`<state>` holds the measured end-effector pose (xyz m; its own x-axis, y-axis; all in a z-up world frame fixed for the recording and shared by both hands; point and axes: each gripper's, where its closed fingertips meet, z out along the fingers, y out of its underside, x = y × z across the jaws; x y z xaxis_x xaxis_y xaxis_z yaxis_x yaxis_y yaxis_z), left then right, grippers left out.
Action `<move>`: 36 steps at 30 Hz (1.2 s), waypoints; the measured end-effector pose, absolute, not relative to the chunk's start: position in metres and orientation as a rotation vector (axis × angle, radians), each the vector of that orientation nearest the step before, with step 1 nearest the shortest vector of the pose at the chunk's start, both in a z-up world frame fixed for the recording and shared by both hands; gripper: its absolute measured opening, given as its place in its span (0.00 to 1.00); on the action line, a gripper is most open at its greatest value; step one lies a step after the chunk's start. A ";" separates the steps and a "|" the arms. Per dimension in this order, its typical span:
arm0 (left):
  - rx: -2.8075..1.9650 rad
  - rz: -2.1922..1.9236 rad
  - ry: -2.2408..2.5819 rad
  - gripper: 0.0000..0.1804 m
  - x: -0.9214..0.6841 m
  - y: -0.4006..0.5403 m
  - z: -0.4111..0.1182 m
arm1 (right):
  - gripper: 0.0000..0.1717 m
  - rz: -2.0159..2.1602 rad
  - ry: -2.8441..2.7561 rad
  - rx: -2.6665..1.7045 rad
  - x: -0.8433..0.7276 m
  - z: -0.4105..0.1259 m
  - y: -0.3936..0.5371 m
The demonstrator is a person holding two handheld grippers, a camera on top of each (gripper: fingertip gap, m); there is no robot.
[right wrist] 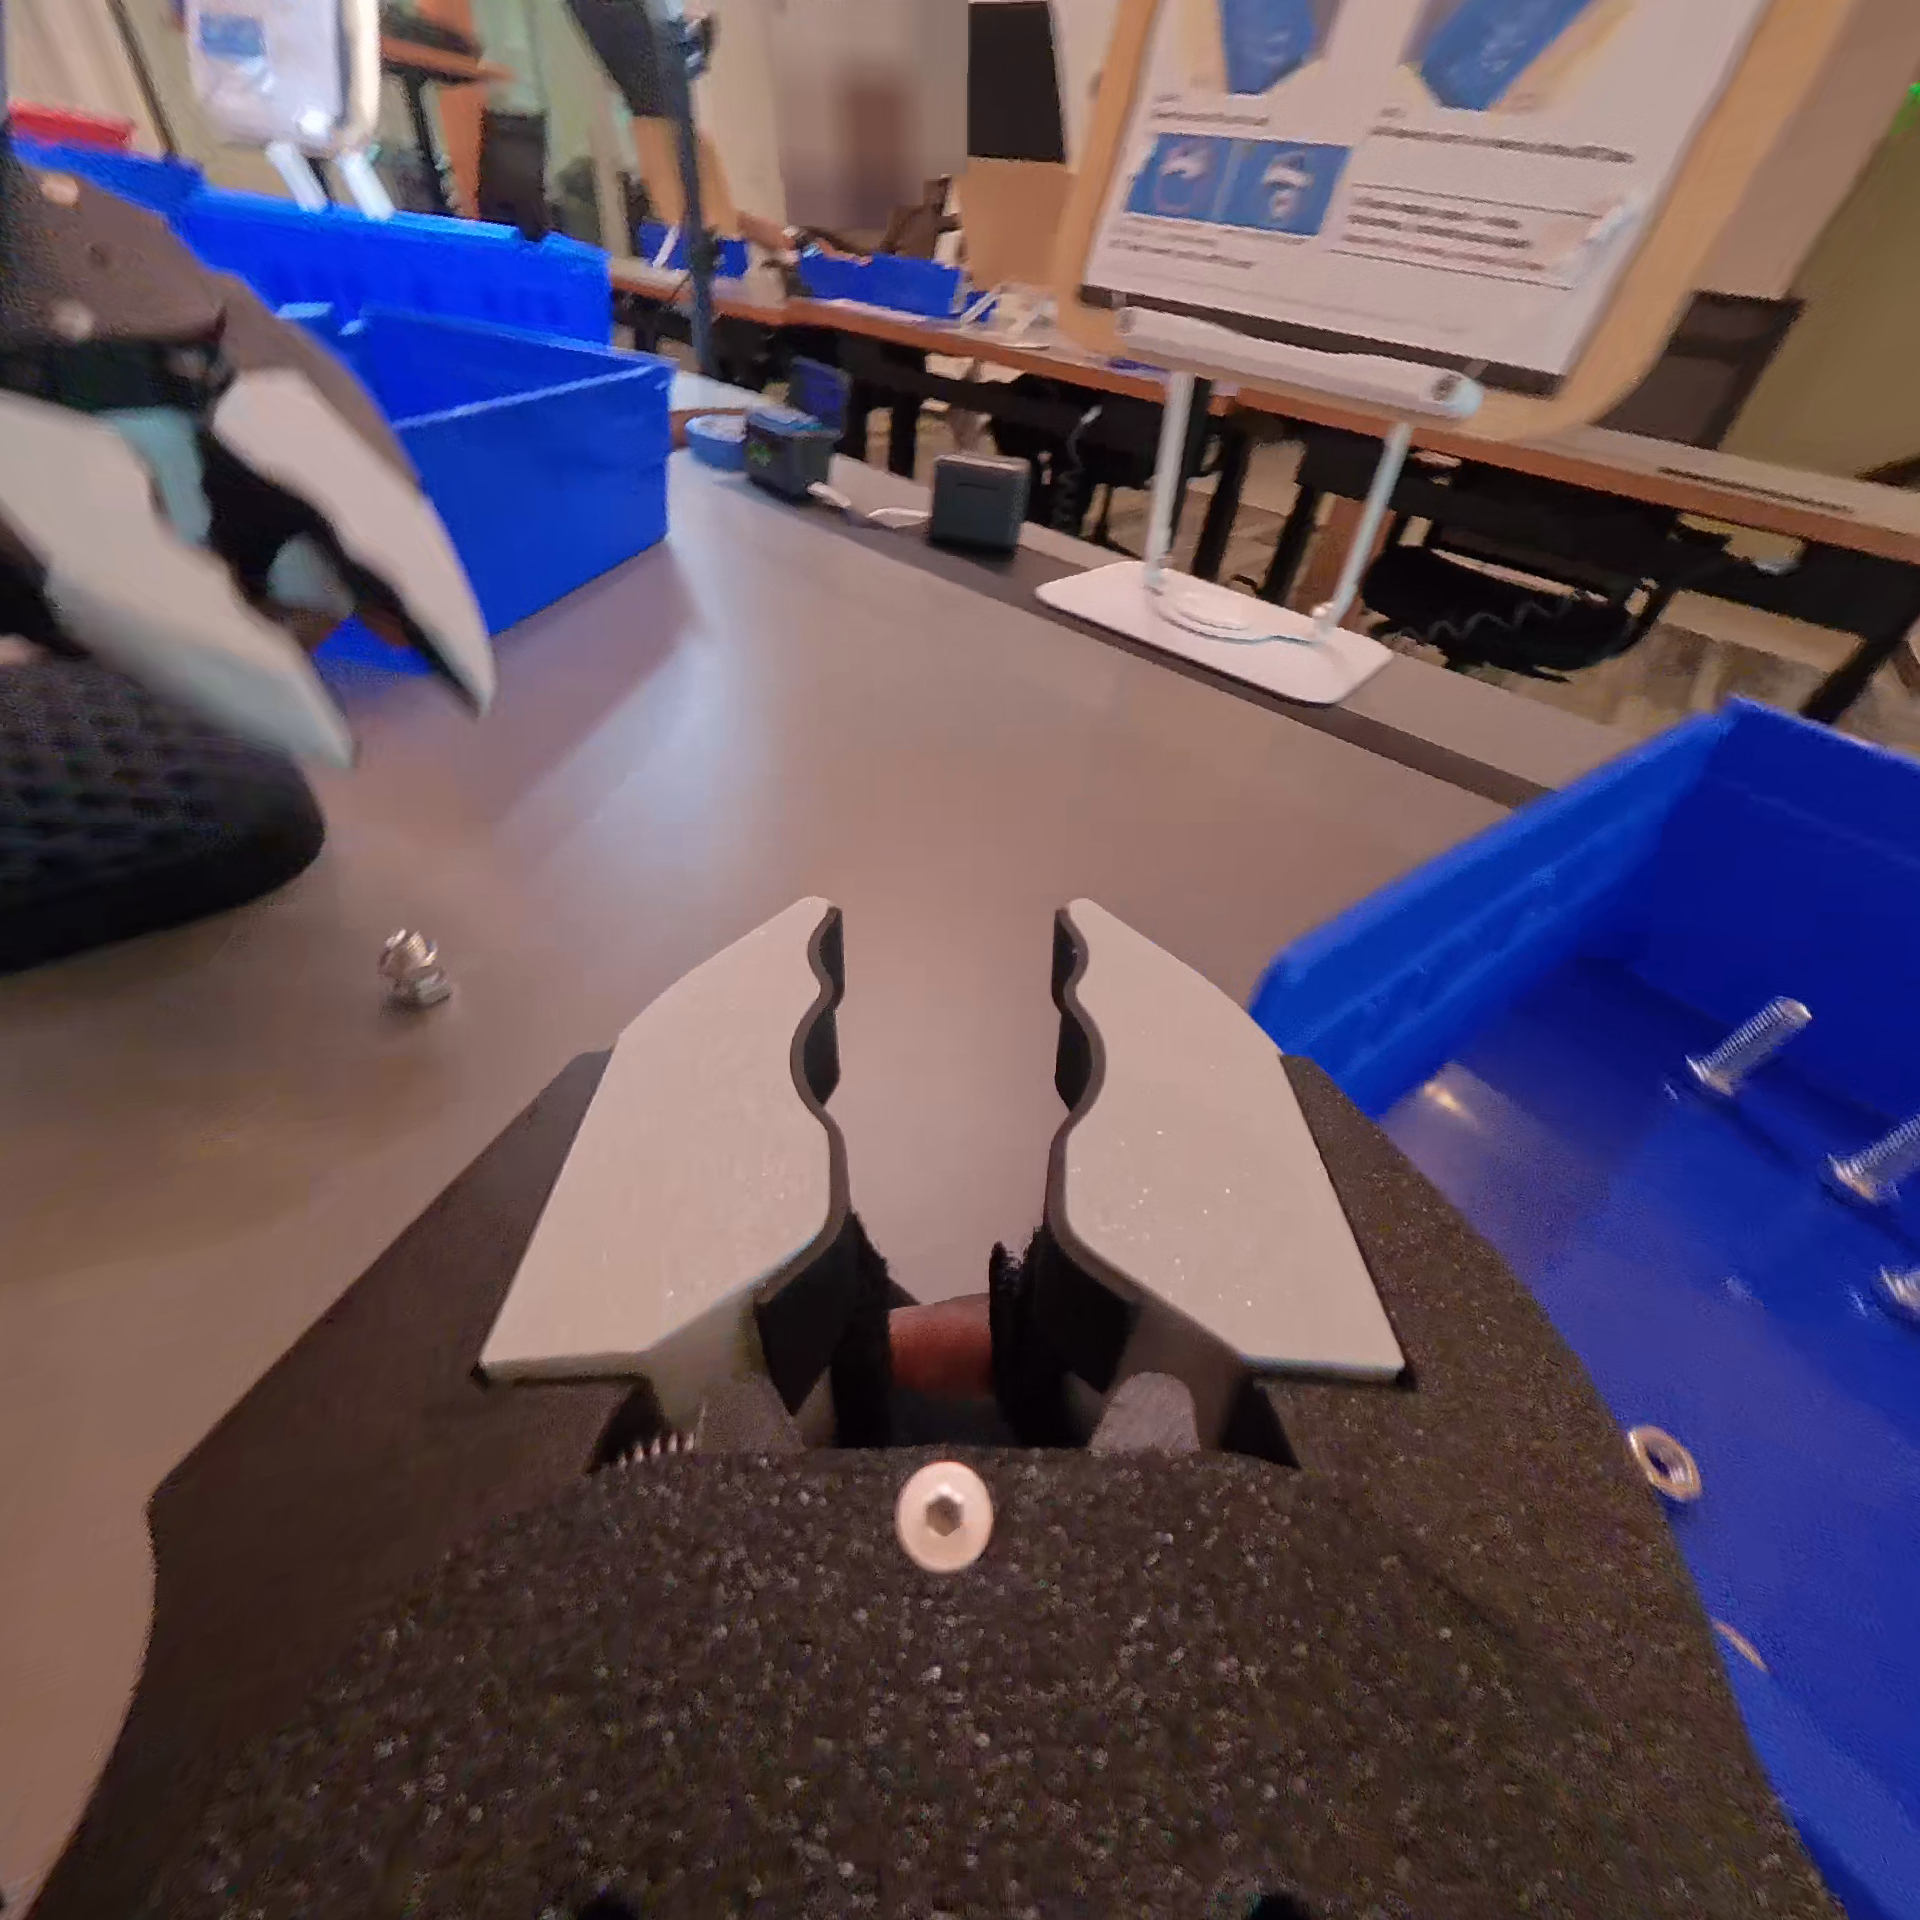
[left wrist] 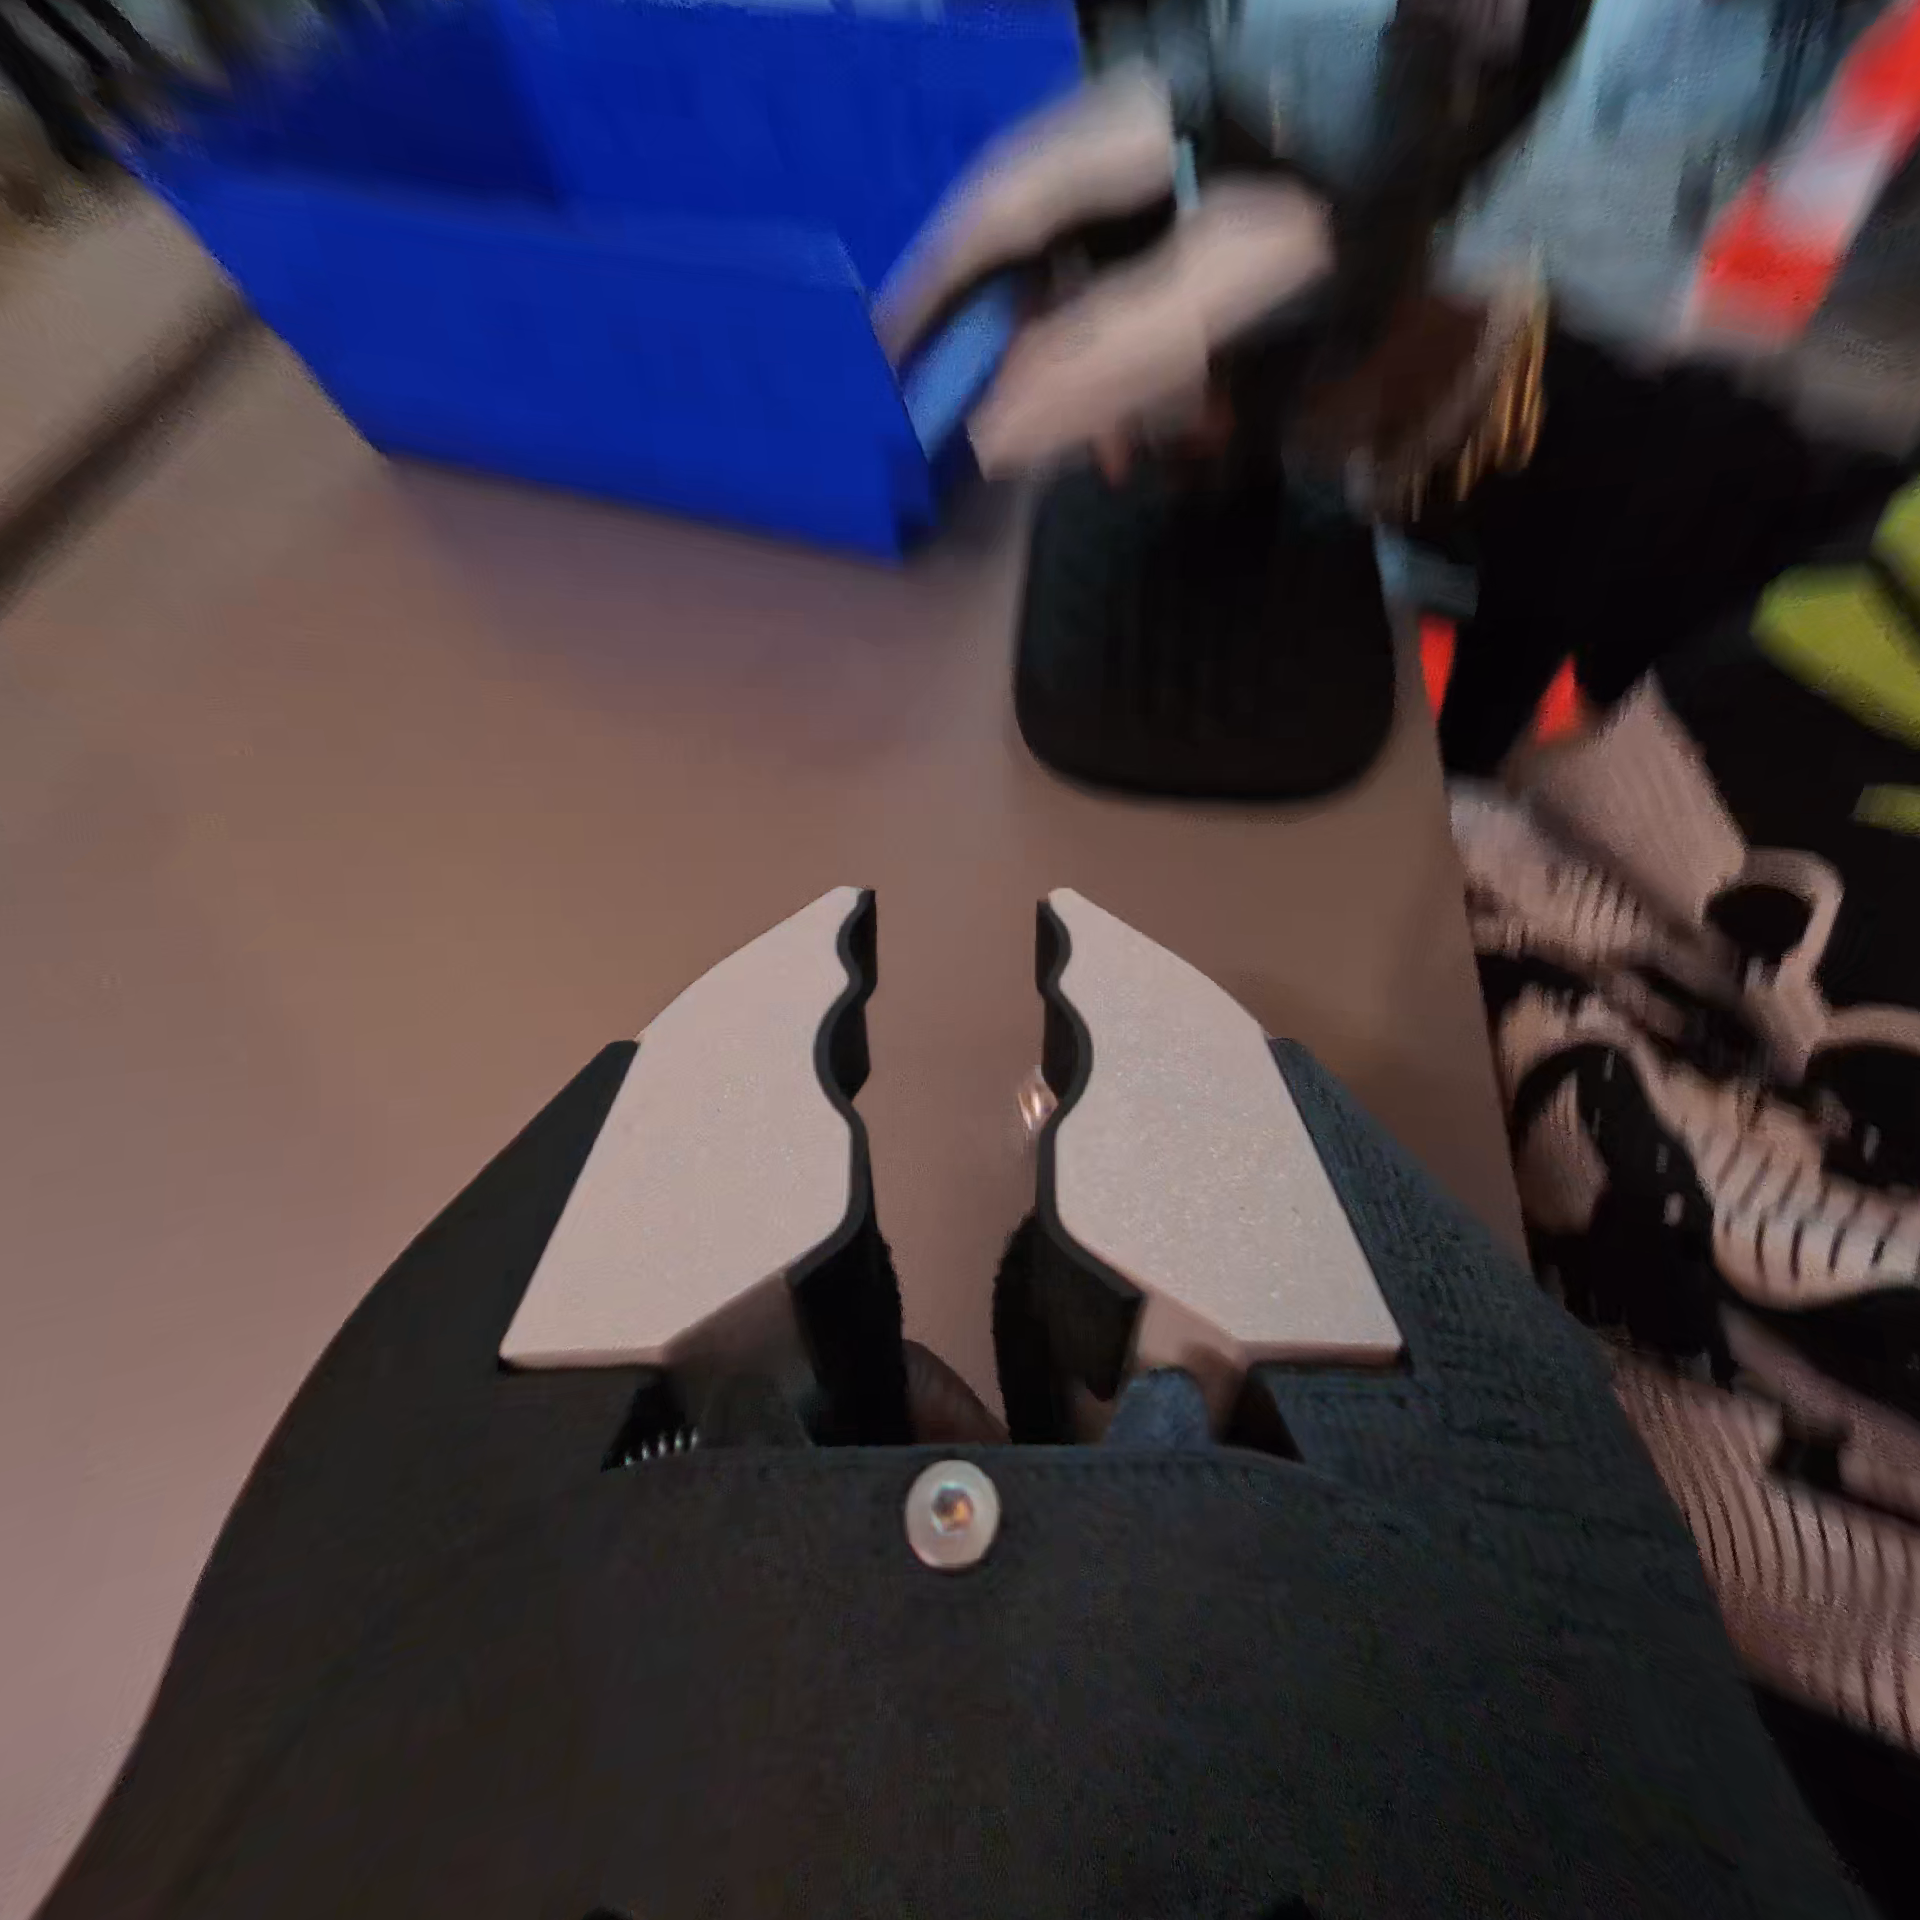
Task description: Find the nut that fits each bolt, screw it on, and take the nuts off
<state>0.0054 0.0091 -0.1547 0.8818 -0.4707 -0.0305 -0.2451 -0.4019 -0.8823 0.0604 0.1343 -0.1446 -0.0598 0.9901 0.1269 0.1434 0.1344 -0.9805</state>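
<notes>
Fingers of your left gripper [left wrist: 956, 914] stand apart low in the middle of the left wrist view, with bare table [left wrist: 520, 831] between the tips. A small coppery glint shows against the inner edge of the right-hand finger, too blurred to name. Most of that view is smeared; a blue bin [left wrist: 623, 312] fills the upper left and a black mesh pad [left wrist: 1205, 675] lies right of centre.

Your right gripper [right wrist: 945, 925] is spread too, low in the middle of the right wrist view, and grips nothing; only grey tabletop shows between its pads. A short bolt with a nut on it [right wrist: 414, 971] lies loose on the table at left of centre, just beside the black pad's edge. Your left gripper hangs in the upper left of that view, above the pad, its fingers parted. At the right edge an open blue bin [right wrist: 1507, 935] holds several bolts [right wrist: 1745, 1044], and one loose nut [right wrist: 1662, 1463] lies lower down in it.
</notes>
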 end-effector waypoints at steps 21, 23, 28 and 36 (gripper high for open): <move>-1.322 -0.292 -0.053 0.19 -0.048 -0.037 -0.099 | 0.07 1.048 -2.327 -1.057 0.010 -0.216 -0.017; -1.327 -0.288 -0.046 0.19 -0.047 -0.037 -0.099 | 0.06 1.052 -2.337 -1.066 0.010 -0.218 -0.017; -1.347 -0.280 -0.028 0.19 -0.044 -0.035 -0.102 | 0.05 1.049 -2.343 -1.068 0.010 -0.222 -0.018; -1.421 -0.256 0.039 0.22 -0.034 -0.029 -0.110 | 0.04 1.033 -2.316 -1.062 0.007 -0.221 -0.015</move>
<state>-0.0342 -0.0294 -0.1101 0.9720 -0.1988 0.1256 0.1526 0.1272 -0.9801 0.0070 -0.0147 -0.2208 -0.6369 0.7698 0.0425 0.4826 0.4411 -0.7567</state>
